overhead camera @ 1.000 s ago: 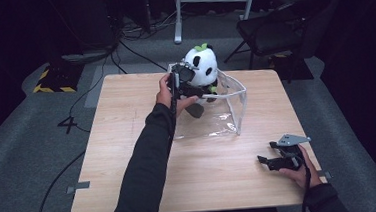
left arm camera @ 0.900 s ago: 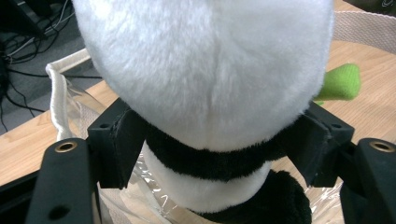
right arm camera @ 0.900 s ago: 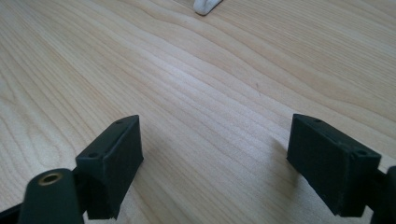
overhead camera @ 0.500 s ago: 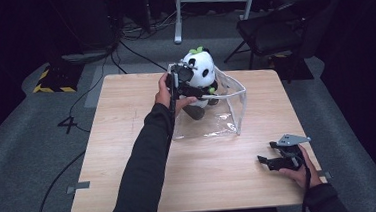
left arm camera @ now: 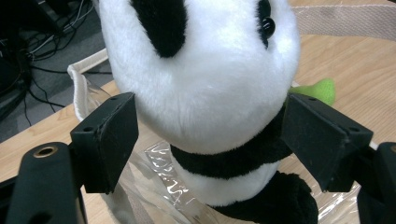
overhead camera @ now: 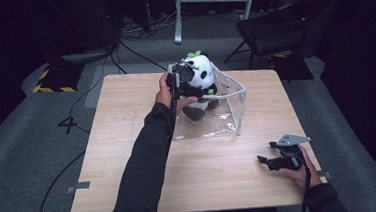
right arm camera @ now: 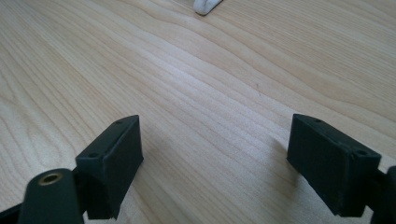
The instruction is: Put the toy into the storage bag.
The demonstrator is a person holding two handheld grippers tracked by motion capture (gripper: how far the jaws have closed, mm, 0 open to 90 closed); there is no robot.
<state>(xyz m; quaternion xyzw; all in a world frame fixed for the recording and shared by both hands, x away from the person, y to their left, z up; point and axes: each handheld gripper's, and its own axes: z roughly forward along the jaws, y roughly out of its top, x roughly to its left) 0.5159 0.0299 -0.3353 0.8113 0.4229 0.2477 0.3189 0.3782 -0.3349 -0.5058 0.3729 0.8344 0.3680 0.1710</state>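
While our left tongs (left arm camera: 210, 135) have just been opening around the panda (left arm camera: 205, 84) at frame centre | pads clear | right tongs (right arm camera: 233, 163) open over desk (right arm camera: 196, 84).

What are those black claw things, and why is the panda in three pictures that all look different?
A person sits at a wooden table holding a squeeze tool, called a gripper, in each hand. One picture comes from a camera high above. The other two come from little cameras riding on the grippers, looking out between their two black jaws.

The left gripper has just been opening. Its jaws sit on both sides of the toy panda without squeezing it. The panda stands in a clear plastic bag.

The right gripper rests open near the table's corner, with nothing between its jaws, just bare wood.
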